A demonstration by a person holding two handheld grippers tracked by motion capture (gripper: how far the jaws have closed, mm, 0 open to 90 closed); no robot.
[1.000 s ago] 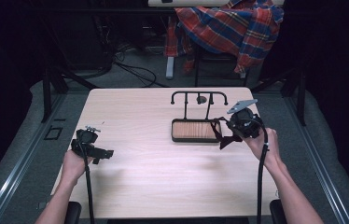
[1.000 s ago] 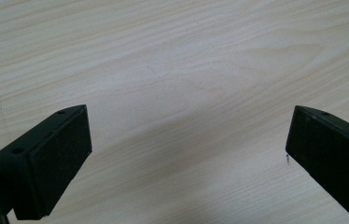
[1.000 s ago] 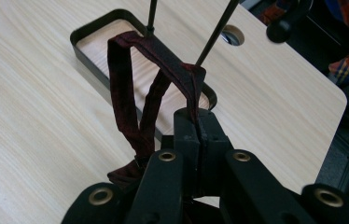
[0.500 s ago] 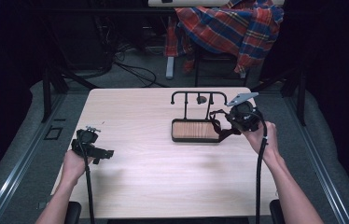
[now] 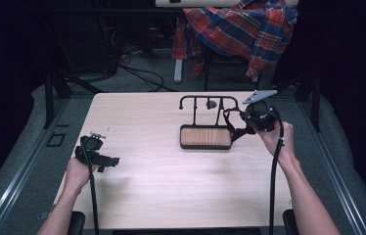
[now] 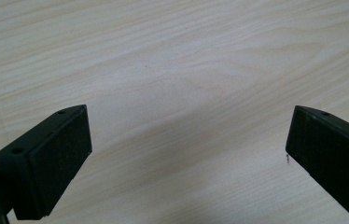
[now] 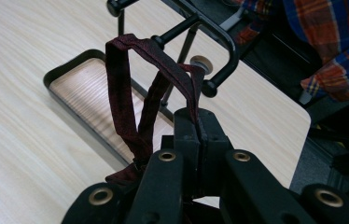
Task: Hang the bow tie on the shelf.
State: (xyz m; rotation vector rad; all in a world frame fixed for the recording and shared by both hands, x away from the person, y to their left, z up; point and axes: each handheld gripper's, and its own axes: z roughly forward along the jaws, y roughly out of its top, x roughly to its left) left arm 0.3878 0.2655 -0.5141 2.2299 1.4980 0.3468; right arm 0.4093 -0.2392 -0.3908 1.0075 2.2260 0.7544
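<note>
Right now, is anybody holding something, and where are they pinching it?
The right tool is shut on a dark red strap, pinching it at the top of its loop beside the black rack. The left tool is open over bare table.

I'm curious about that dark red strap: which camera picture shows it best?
The right gripper view: the dark red fabric strap loops up close from the shut right hand-held gripper. The high view shows it small; the left gripper view shows bare light wooden table.

A plaid shirt (image 5: 242,29) drapes over what looks like a chair beyond the table (image 5: 137,196).
</note>
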